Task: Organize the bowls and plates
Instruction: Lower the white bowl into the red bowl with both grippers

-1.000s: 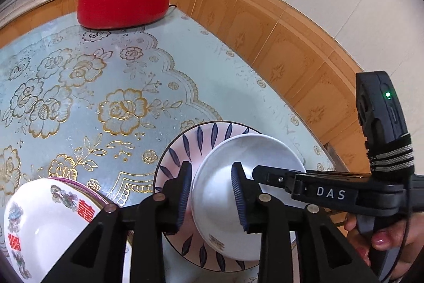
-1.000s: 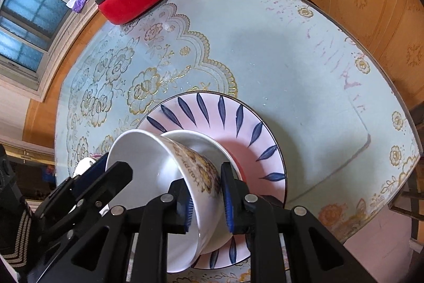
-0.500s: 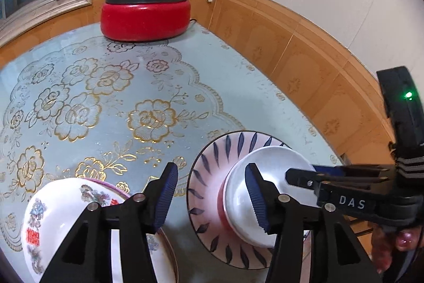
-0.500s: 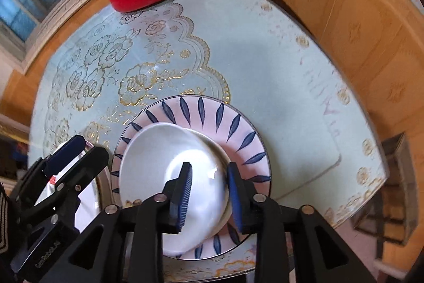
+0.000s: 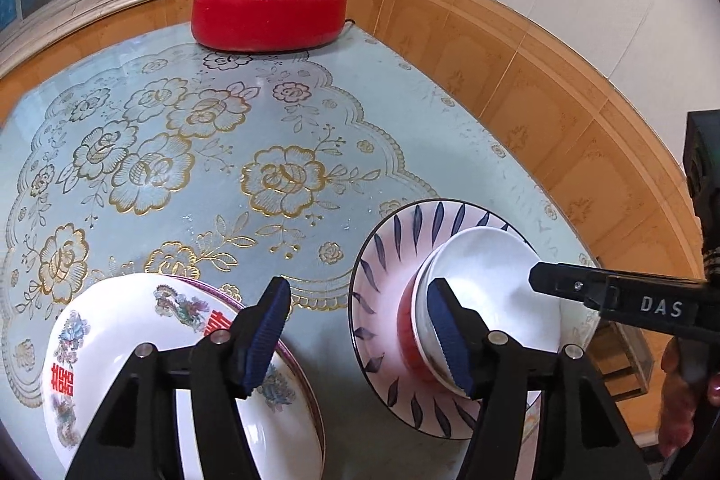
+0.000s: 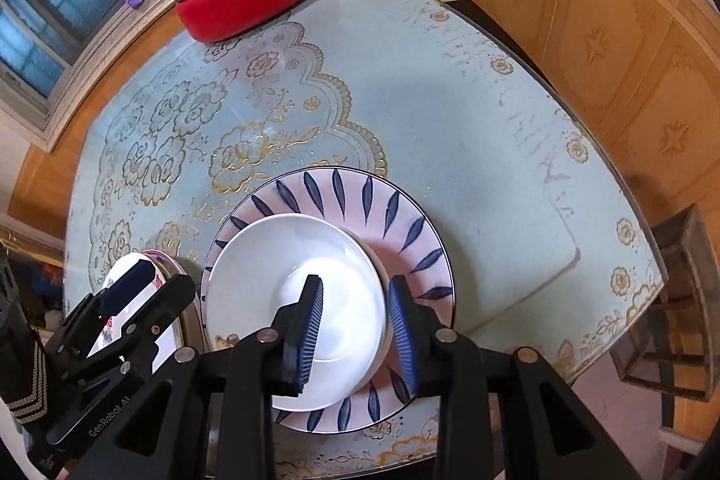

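Right wrist view: white bowl [image 6: 292, 300] rests on striped plate [image 6: 405, 228].
Bowl: glazed, slippery, breakable; grip rim.
Right gripper [image 6: 355, 331]: parted, straddling rim, not pinching.
Left gripper [image 5: 360, 336]: opening, empty.

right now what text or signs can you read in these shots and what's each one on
"DAS": white letters on the right gripper, left wrist view.
"GenRobot.AI": on the left gripper, right wrist view.
Red double-happiness characters "囍": on the decorated bowl.
Faded marks on the tablecloth: too worn to read.
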